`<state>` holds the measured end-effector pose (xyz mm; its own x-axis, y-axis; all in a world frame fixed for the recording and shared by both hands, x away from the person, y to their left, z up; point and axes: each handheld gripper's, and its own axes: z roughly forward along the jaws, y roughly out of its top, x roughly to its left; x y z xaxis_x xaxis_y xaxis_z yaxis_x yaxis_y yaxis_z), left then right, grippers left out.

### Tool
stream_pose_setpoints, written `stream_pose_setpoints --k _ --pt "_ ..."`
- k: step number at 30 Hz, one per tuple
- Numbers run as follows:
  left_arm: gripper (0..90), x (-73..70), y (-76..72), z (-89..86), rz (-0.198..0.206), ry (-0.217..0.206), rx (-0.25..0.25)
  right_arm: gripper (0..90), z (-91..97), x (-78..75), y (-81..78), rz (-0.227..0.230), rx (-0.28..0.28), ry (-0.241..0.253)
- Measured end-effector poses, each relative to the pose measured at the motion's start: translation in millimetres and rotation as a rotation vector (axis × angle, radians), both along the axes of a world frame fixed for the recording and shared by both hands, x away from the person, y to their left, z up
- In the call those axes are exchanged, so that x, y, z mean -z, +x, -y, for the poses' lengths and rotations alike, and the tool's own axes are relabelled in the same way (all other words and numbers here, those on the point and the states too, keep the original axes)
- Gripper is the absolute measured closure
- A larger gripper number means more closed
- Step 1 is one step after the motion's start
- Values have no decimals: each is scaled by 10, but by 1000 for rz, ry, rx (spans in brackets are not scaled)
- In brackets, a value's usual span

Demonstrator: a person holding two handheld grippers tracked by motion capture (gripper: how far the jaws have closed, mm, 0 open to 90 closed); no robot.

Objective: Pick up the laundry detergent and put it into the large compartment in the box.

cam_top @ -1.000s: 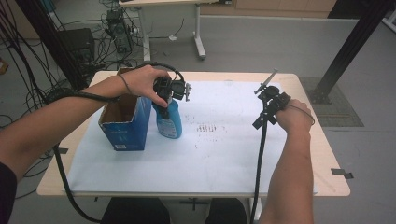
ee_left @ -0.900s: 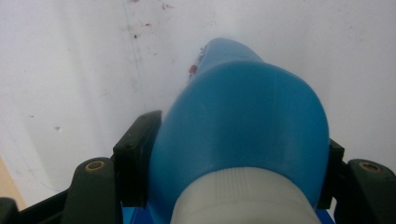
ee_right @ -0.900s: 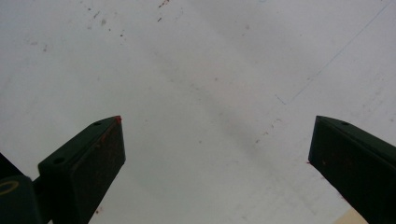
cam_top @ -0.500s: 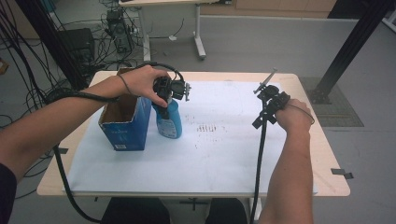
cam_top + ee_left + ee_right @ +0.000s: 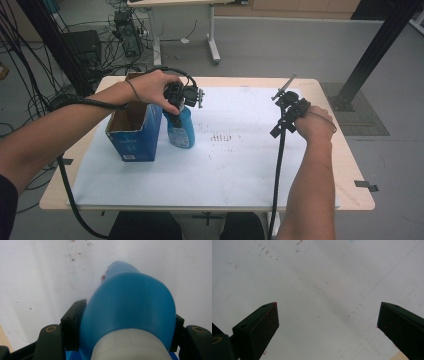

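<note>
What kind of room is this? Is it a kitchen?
Probably a lab or workshop, not a kitchen: bundled cables trail over the grey floor, electronic gear sits behind the table, and a black metal frame stands nearby.

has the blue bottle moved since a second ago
No. The blue bottle stands at the same spot beside the cardboard box, left gripper clamped on it.

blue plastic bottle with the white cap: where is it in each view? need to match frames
High view: the blue plastic bottle with the white cap stands left of centre, beside the blue cardboard box, under the left gripper.
Left gripper view: centre and bottom, clamped between the black jaws, cap nearest the camera.
Right gripper view: not in it; open jaws over the sheet.
Shared landmark: the white table sheet with dark specks.
</note>
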<state>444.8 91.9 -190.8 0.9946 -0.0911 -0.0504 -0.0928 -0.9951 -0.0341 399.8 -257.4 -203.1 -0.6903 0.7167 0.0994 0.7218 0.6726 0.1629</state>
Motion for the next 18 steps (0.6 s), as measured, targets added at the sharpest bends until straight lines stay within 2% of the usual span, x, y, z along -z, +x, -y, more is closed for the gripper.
stream_pose_setpoints --k 18 --pt "348 -1 -8 -2 2 0 -4 37 -19 -15 8 1 -5 -12"
